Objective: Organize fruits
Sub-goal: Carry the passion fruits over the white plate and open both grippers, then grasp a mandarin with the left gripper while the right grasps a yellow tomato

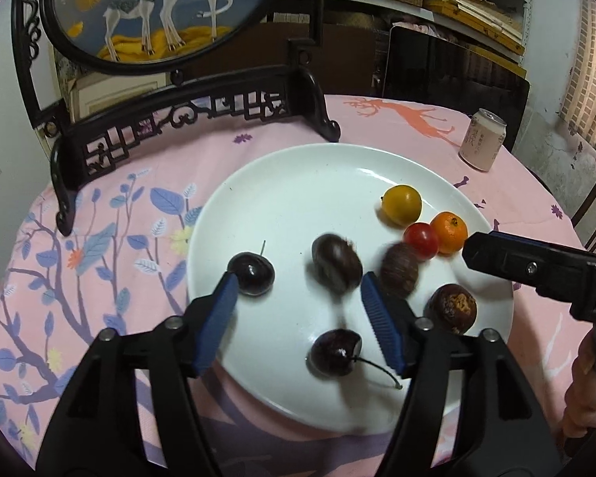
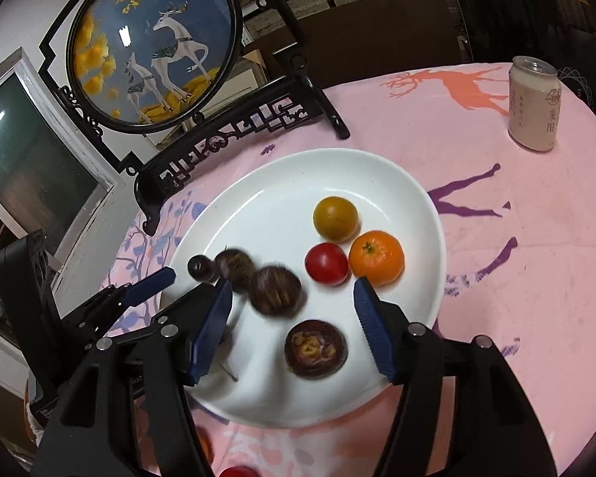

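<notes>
A white plate (image 1: 282,183) (image 2: 282,183) on the pink cloth holds a yellow fruit (image 1: 401,205) (image 2: 335,218), a small orange (image 1: 449,233) (image 2: 376,257), a red tomato (image 1: 421,241) (image 2: 326,264), two blurred brown chestnut-like fruits (image 1: 336,263) (image 2: 275,290), a dark brown fruit (image 1: 450,308) (image 2: 316,348) and two cherries (image 1: 251,273) (image 1: 335,352). My left gripper (image 1: 298,290) is open and empty over the plate, beside the blurred brown fruit. My right gripper (image 2: 292,294) is open and empty over the plate's near side.
A carved black stand with a round deer picture (image 1: 139,8) (image 2: 155,43) stands behind the plate. A pale drink can (image 1: 482,140) (image 2: 534,104) stands at the back right. Red and orange fruit (image 2: 234,471) show at the bottom edge of the right wrist view.
</notes>
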